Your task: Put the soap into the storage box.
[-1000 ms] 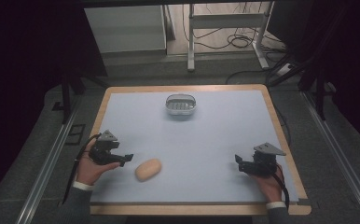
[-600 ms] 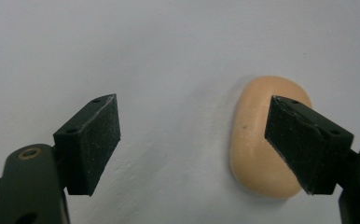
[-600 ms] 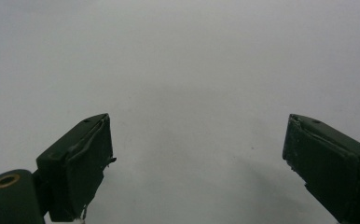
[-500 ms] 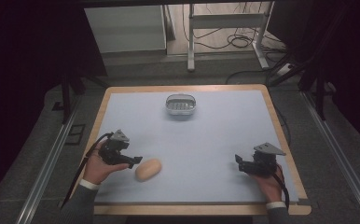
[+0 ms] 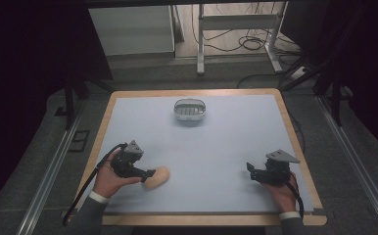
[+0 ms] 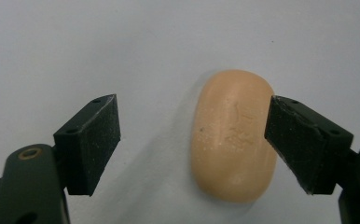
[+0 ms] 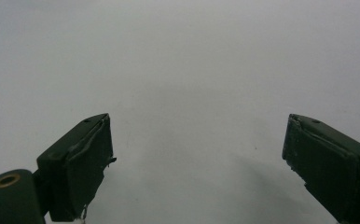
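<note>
A tan oval bar of soap (image 5: 156, 178) lies flat on the pale blue table mat (image 5: 216, 142) near the front left. My left gripper (image 5: 150, 173) is open at its left end. In the left gripper view the soap (image 6: 234, 135) lies between the jaws, close to the right-hand pad (image 6: 299, 140) and well apart from the left-hand one, with a gap on both sides. My right gripper (image 5: 251, 171) rests at the front right, open, its jaws wide apart over bare mat (image 7: 192, 93) with nothing between them (image 7: 197, 163).
A small metal wire basket (image 5: 190, 109) stands at the back middle of the mat. The wooden table rim (image 5: 295, 137) frames the mat. Beyond the far edge are a cabinet (image 5: 130, 29), a metal stand and cables on the floor.
My left gripper has moved right toward the soap, and its jaws now reach around the soap's left end. The right gripper and the soap have stayed where they were.
</note>
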A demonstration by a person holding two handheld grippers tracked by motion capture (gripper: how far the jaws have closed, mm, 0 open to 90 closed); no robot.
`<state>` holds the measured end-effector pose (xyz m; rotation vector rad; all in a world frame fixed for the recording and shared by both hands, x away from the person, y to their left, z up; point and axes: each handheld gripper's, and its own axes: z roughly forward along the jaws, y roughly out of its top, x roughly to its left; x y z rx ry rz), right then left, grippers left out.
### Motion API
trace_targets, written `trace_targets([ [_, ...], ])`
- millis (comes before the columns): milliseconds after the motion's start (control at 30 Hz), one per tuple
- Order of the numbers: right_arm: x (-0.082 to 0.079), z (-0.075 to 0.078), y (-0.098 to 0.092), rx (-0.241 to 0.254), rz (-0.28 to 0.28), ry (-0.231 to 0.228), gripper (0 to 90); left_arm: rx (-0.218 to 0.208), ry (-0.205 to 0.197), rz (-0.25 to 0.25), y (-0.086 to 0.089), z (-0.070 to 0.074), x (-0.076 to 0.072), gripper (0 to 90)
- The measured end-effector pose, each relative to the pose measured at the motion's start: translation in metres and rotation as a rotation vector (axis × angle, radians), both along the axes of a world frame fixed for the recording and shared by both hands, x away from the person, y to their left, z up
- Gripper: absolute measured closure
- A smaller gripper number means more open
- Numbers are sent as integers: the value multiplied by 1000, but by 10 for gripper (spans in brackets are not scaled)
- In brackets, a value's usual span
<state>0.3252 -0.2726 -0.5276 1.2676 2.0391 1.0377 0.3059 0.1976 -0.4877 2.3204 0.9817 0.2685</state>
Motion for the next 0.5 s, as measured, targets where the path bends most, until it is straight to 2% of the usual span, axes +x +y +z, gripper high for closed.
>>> trace_targets([
  [500, 0, 0, -1, 6, 1, 0, 85, 32, 31, -59, -16, -6, -7, 186],
])
